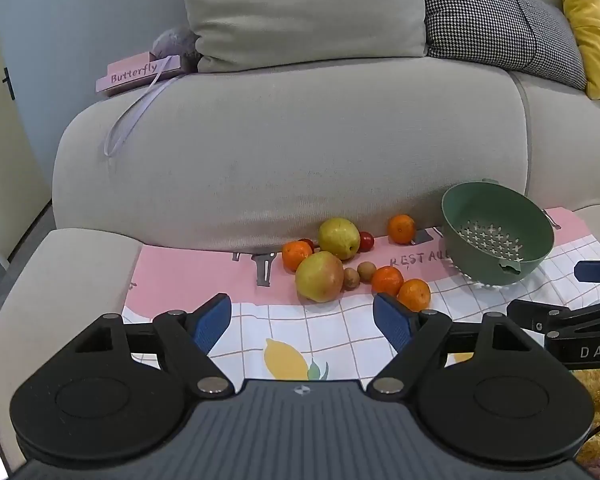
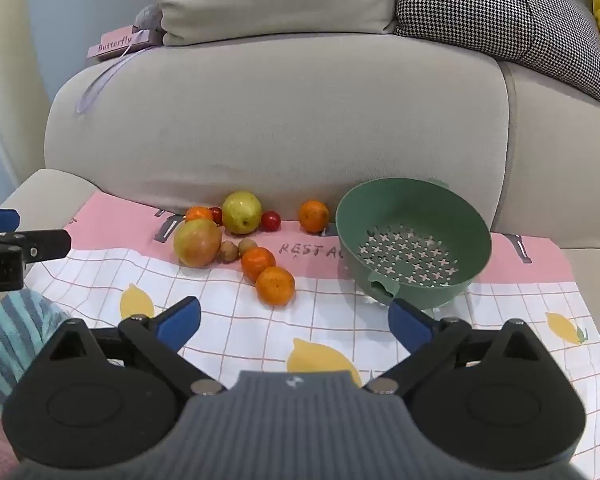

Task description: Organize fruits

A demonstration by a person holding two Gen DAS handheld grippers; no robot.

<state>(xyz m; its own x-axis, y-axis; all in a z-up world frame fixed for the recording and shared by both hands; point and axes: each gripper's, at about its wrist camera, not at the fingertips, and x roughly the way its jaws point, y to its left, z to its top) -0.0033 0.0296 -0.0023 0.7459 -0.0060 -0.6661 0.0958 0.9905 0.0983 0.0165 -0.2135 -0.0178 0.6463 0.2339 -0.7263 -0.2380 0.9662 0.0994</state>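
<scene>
Even soft daylight, sharp, fisheye-warped edges.

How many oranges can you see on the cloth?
4. One orange is nearest the grippers, a second touches it just behind, a third peeks out behind the big apple, and a fourth sits alone by the green strainer. None seems hidden.

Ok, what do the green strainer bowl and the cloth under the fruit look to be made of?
The green strainer bowl looks like moulded plastic with a matte finish: even colour, clean cross-shaped holes, soft sheen. The cloth looks like thin printed fabric, though coated material is possible: it lies in wrinkles over the cushion.
</scene>
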